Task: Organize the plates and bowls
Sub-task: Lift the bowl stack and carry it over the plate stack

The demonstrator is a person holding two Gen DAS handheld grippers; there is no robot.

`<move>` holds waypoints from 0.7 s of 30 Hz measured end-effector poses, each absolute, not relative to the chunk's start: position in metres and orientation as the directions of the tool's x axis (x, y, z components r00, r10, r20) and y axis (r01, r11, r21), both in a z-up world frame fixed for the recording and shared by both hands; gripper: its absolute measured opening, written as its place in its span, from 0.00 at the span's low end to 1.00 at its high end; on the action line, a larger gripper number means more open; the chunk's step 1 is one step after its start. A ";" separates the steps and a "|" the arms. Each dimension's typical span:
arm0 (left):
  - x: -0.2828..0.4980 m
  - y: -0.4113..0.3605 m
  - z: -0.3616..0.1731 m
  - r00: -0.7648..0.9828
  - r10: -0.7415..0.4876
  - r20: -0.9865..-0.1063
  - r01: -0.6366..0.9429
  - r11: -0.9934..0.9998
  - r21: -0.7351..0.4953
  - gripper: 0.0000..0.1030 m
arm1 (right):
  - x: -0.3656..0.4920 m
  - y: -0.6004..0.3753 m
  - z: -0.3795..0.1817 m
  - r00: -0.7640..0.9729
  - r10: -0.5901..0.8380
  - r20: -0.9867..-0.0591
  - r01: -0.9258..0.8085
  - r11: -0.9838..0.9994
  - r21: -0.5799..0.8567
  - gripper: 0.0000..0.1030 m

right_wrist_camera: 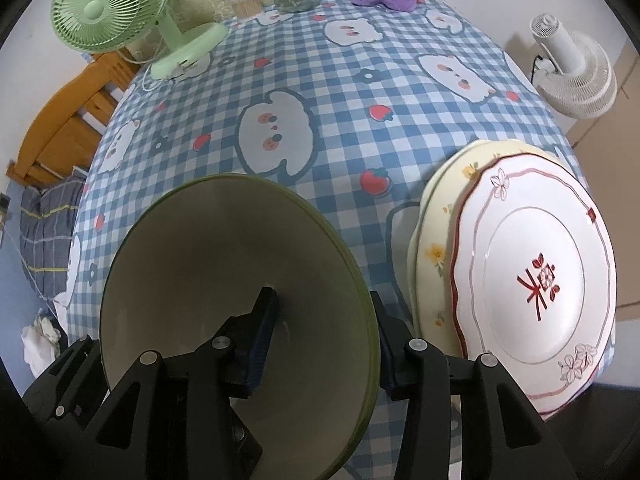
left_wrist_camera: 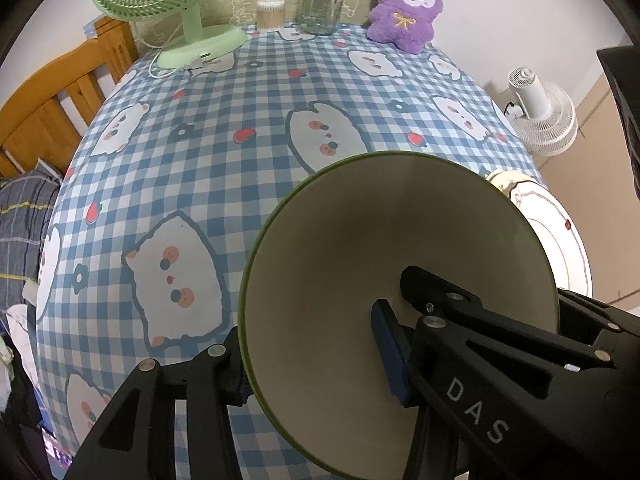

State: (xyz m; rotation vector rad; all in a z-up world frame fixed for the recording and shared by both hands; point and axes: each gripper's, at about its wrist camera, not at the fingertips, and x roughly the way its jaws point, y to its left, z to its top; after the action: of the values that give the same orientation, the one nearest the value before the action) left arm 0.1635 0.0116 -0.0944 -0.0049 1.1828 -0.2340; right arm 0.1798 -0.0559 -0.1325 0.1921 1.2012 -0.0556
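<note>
Pinching one green-rimmed bowl (left_wrist_camera: 400, 280) by opposite walls, the left hand-held gripper (left_wrist_camera: 312, 364), marked "DAS", and right hand-held gripper (right_wrist_camera: 324, 344) hold it; right of them, a plate (right_wrist_camera: 536, 280) bears a red character.

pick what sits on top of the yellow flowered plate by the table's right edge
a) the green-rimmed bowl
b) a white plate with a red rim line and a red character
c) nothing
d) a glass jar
b: the white plate with a red rim line and a red character lies stacked on the yellow flowered plate, while the green-rimmed bowl sits apart, to its left.
</note>
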 end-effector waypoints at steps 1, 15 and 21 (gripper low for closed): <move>0.164 0.011 -0.094 0.353 -0.187 -0.917 0.181 0.975 -0.129 0.49 | 0.179 -0.056 -0.132 0.357 0.054 -0.932 0.148 0.982 0.114 0.46; 0.153 0.005 -0.072 0.368 -0.201 -0.908 0.188 0.972 -0.139 0.48 | 0.162 -0.063 -0.108 0.399 0.043 -0.916 0.170 0.978 0.120 0.46; 0.151 -0.009 -0.053 0.403 -0.194 -0.894 0.164 0.977 -0.138 0.48 | 0.162 -0.077 -0.087 0.426 0.048 -0.903 0.138 0.983 0.117 0.46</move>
State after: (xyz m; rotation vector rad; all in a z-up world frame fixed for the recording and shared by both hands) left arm 0.1506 -0.0088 -0.0527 -0.0299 1.1334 -0.2262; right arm 0.1624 -0.0765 -0.0868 0.1837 1.1308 -0.0565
